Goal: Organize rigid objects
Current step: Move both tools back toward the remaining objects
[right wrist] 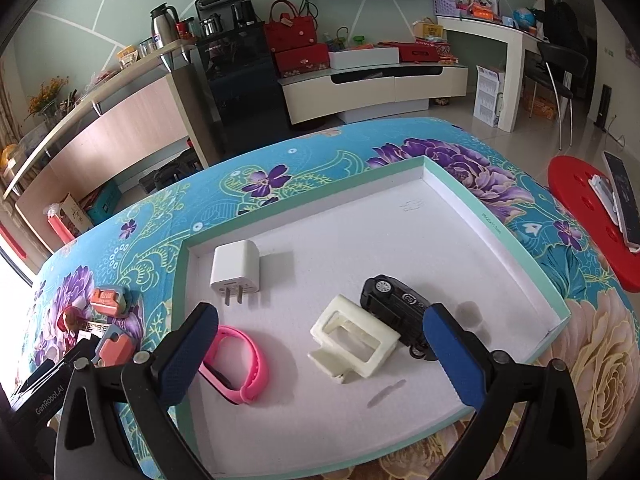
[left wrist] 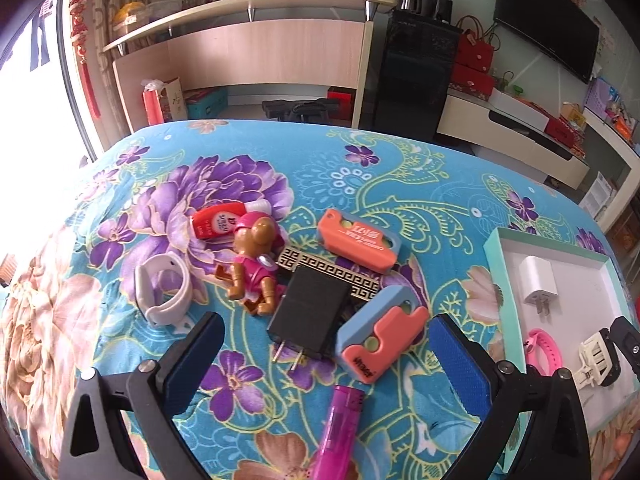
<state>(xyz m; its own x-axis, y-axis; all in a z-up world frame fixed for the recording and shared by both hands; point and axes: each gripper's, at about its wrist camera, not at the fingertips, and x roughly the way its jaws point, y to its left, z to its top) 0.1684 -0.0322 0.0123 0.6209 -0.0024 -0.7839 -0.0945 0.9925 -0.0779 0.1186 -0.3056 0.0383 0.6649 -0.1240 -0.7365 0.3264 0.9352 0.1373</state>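
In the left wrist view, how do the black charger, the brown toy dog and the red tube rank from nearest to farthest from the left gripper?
From the left gripper:
1. Black charger, just ahead between the open fingers, prongs toward the camera.
2. Brown toy dog, farther ahead, to the left.
3. Red tube, farthest, behind the dog on the flowered cloth.
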